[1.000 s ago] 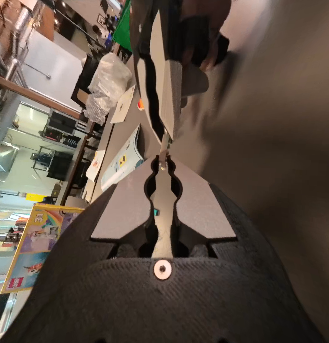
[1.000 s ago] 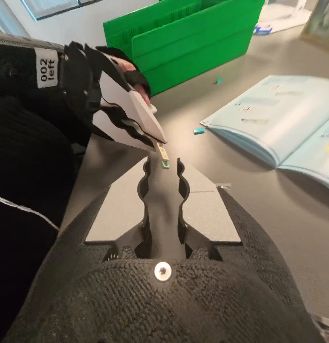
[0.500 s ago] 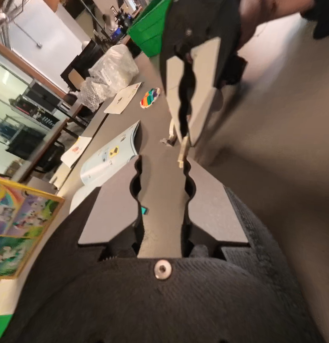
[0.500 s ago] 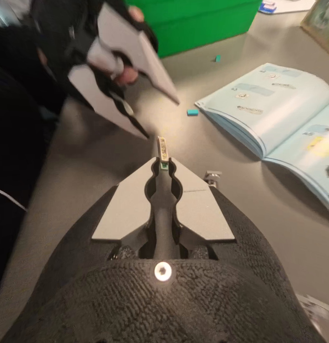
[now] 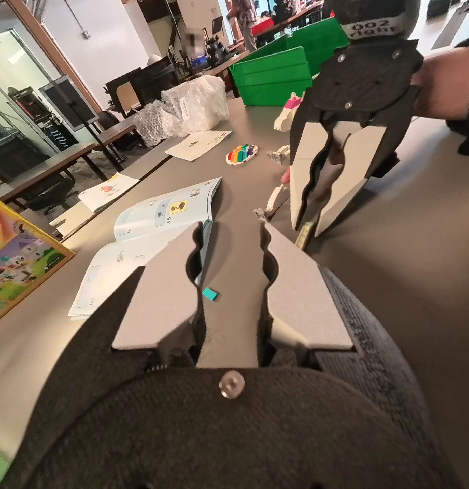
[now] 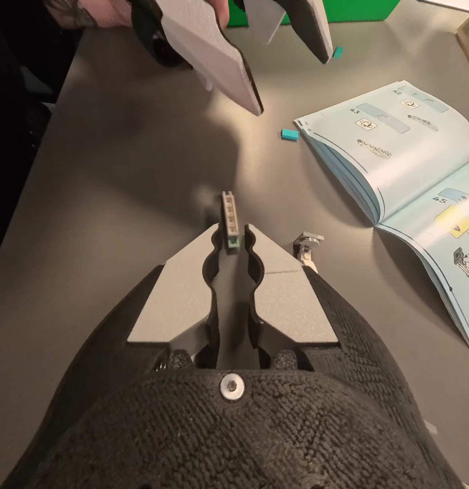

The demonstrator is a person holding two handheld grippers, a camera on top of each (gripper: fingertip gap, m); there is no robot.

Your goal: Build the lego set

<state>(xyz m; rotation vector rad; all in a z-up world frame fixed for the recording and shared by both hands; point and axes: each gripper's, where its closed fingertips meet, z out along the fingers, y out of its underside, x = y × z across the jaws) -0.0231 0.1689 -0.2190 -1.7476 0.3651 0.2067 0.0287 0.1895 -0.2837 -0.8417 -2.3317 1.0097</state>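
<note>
A thin grey plate with a small green piece at its near end sits between the tips of my right gripper. The jaws stand slightly apart, with a gap showing beside the plate. In the left wrist view the plate points down to the grey table at the right gripper's tips. My left gripper is open and empty, low over the table, with a teal tile lying between its fingers. It also shows at the top of the right wrist view.
An open instruction booklet lies left of my left gripper. A small grey-and-white assembly lies beside the right fingers. A second teal tile, a rainbow piece, a white-and-pink figure, green bins and the set box stand around.
My left gripper let go of the plate, opened wide and swung away over the teal tile. My right gripper closed on the plate, lowered it to the table, and its jaws have since loosened.
</note>
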